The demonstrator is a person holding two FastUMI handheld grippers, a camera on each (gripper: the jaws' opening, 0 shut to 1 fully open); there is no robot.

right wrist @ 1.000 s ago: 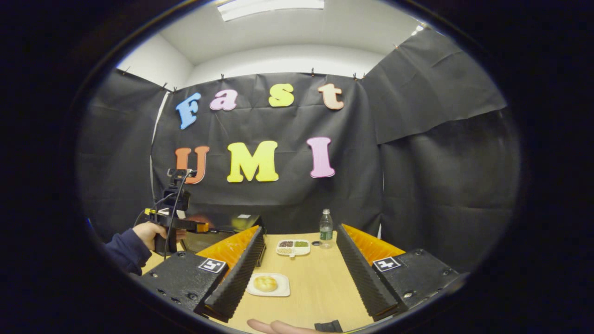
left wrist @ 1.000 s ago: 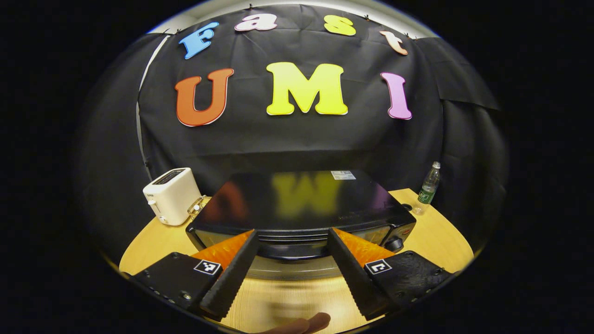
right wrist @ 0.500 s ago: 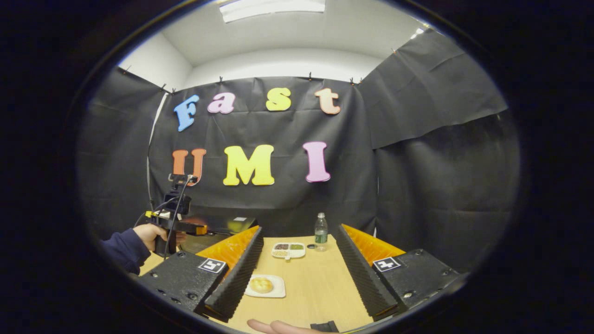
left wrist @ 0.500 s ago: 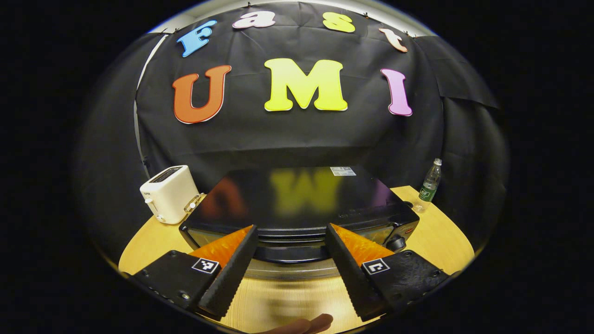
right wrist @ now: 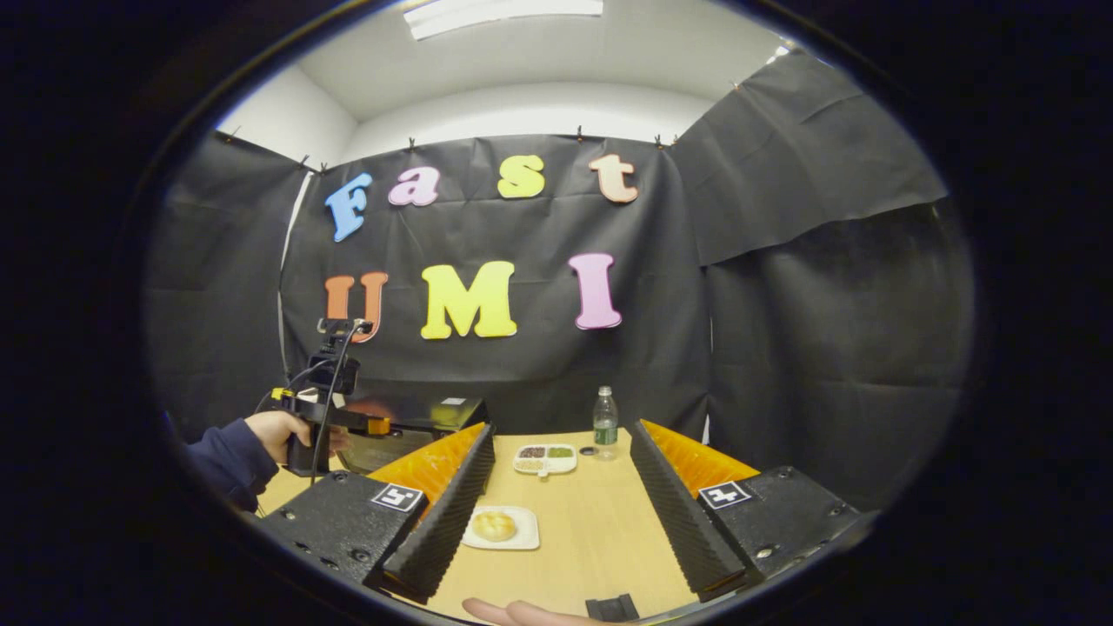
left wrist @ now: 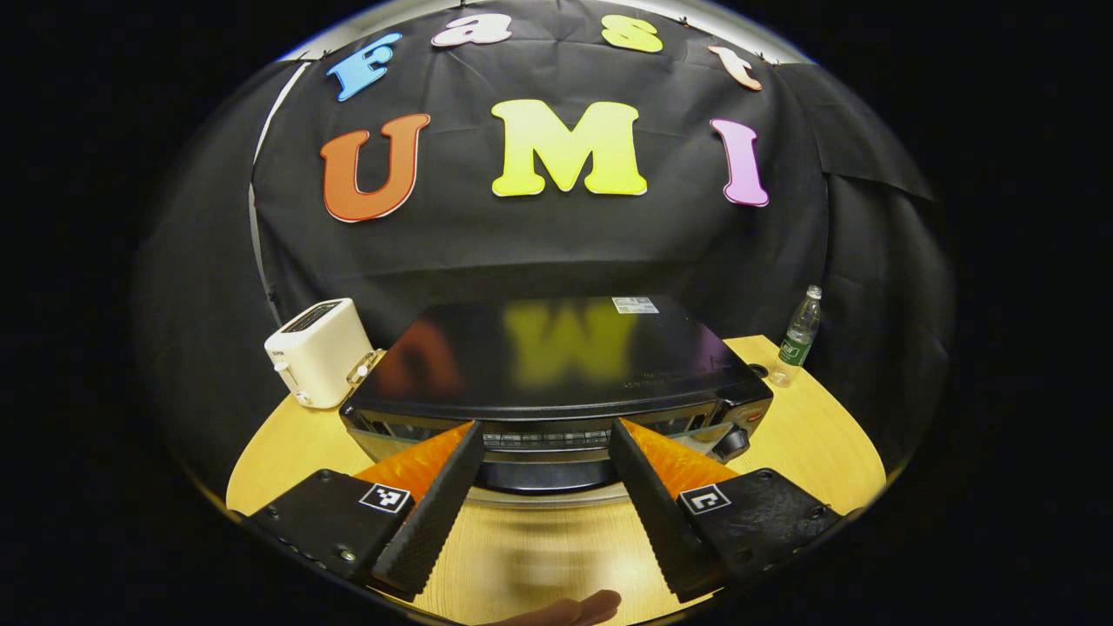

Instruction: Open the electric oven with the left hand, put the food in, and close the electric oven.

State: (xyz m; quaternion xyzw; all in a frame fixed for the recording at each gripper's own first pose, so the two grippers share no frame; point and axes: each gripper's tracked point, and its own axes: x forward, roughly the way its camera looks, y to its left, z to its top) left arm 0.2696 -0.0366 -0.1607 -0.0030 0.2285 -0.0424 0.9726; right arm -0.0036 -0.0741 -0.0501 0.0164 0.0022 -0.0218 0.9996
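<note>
Right gripper view: wooden table (right wrist: 591,522), black-draped booth.

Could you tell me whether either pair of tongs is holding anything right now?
Nothing is held: the left tongs are open before the oven, and the right tongs are open above the table.

Booth lit from a ceiling light panel (right wrist: 504,13) overhead, dim black walls, soft glare and blurred reflections on the glossy oven top (left wrist: 556,356), strong fisheye bending at edges, table (left wrist: 539,565) smeared nearest the lens.
</note>
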